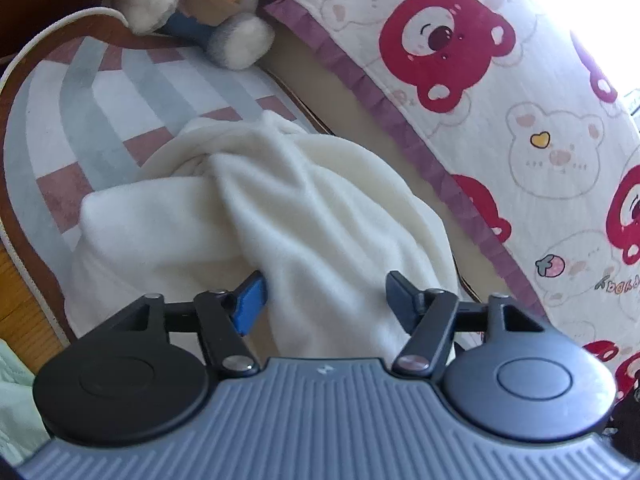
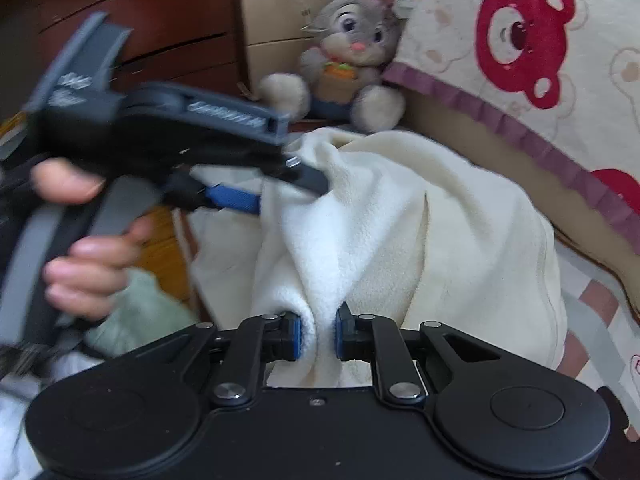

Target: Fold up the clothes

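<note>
Fingers of right gripper [image 2: 318, 336] clamped on cream garment [image 2: 400, 216] fold; left gripper [image 1: 326, 296] fingers apart, fabric between.

Striped mat [image 1: 100, 92]; cream garment [image 1: 280, 200] and plush rabbit [image 1: 208, 4] lie on it.

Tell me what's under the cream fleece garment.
The cream fleece garment lies bunched on a rug striped grey, white and pink, which shows around its far and left edges. Whatever lies beneath the middle of the heap is covered and cannot be seen.
</note>
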A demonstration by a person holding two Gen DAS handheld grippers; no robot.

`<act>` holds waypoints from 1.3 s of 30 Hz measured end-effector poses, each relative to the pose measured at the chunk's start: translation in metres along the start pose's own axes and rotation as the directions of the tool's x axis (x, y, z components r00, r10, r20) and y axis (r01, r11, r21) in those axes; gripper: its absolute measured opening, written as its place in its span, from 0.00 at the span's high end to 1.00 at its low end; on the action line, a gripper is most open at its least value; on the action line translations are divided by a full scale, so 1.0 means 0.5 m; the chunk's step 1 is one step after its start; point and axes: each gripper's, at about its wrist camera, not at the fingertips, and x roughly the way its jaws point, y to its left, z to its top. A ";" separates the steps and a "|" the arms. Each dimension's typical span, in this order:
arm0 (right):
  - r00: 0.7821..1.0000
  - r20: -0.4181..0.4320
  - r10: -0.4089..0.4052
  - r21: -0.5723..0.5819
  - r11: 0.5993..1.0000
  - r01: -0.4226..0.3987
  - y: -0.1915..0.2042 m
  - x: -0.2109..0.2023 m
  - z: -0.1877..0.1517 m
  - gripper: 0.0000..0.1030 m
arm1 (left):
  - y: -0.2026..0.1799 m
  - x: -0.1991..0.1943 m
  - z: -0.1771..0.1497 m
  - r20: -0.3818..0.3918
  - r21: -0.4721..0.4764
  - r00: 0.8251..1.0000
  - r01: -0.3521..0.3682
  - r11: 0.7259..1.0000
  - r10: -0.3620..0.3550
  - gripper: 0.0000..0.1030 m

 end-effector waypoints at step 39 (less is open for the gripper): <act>0.955 0.160 0.249 0.314 0.905 -0.288 -0.155 -0.121 -0.030 0.22 | 0.054 -0.210 0.009 0.165 0.046 0.876 -0.466 0.883 0.454 0.89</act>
